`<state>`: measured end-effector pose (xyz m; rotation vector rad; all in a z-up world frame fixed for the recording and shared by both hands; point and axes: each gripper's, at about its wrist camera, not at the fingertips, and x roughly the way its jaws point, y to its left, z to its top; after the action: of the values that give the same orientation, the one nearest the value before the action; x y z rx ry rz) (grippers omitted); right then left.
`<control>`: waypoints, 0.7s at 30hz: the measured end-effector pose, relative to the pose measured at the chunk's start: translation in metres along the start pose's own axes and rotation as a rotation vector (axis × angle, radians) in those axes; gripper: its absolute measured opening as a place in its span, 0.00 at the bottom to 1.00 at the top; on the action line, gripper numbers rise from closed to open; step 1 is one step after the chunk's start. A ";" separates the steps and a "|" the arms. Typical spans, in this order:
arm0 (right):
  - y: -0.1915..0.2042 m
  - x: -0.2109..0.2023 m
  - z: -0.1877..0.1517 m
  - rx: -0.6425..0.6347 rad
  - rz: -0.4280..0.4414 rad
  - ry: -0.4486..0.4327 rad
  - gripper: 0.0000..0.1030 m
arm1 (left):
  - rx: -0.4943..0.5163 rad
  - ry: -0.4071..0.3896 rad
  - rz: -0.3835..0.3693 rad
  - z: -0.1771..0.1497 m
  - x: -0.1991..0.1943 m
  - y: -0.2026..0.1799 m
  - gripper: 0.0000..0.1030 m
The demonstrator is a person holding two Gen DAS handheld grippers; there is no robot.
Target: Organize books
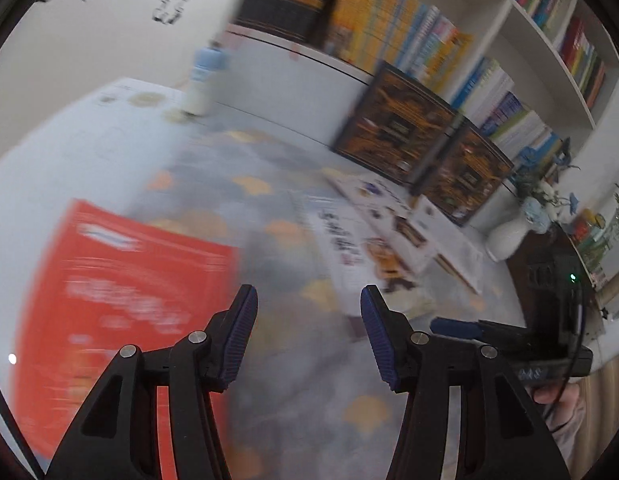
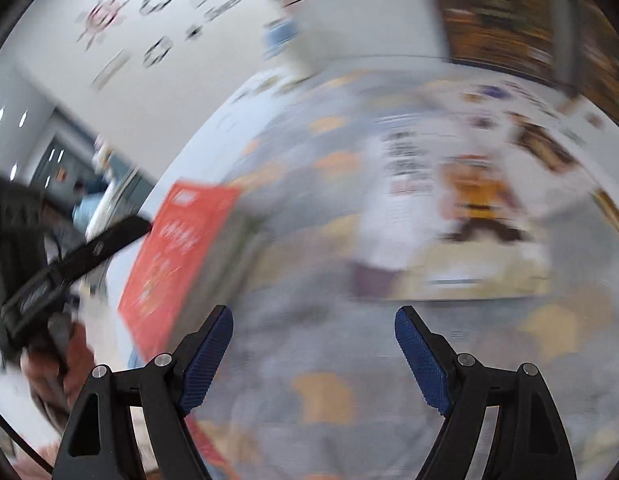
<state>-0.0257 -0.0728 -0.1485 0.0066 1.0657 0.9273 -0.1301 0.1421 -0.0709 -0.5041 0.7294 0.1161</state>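
The flat red paper-covered book (image 1: 121, 304) at the lower left of the left wrist view shows a smooth, slightly glossy cover. Beneath it the grey tabletop cloth with orange patches (image 1: 277, 360) looks soft and matt. The left gripper (image 1: 309, 312) has matt black plastic arms, 4 bright metal pivot pins and 2 ribbed blue rubbery pads (image 1: 241, 336). At right, the white vase (image 1: 505, 236) looks glazed and smooth. The 2 dark boxed books with gold print (image 1: 425, 144) have a printed card finish.
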 end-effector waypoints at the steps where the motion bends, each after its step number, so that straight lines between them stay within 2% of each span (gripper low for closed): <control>1: -0.017 -0.009 0.002 0.027 -0.001 -0.020 0.79 | 0.013 0.001 0.011 -0.001 0.010 -0.010 0.51; 5: -0.066 -0.024 0.012 0.107 -0.024 -0.081 0.79 | 0.025 0.054 0.078 -0.004 0.064 -0.040 0.52; 6: -0.076 -0.029 0.014 0.113 -0.034 -0.088 0.79 | 0.035 0.068 0.121 -0.003 0.081 -0.045 0.52; 9: -0.096 -0.022 0.025 0.136 -0.038 -0.104 0.79 | 0.032 0.102 0.191 -0.001 0.113 -0.046 0.52; 14: -0.122 0.004 0.044 0.169 0.002 -0.057 0.79 | 0.021 0.172 0.211 -0.008 0.148 -0.041 0.52; 15: -0.122 0.012 0.047 0.165 0.010 -0.034 0.79 | 0.044 0.146 0.221 -0.010 0.148 -0.044 0.52; 17: -0.119 0.024 0.050 0.157 0.019 -0.020 0.80 | 0.075 0.149 0.229 -0.010 0.150 -0.048 0.55; 21: -0.110 0.032 0.051 0.159 0.060 0.001 0.81 | 0.126 0.196 0.167 -0.010 0.151 -0.057 0.61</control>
<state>0.0880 -0.1010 -0.1918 0.1704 1.1426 0.8944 -0.0082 0.0773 -0.1544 -0.3366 0.9647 0.1775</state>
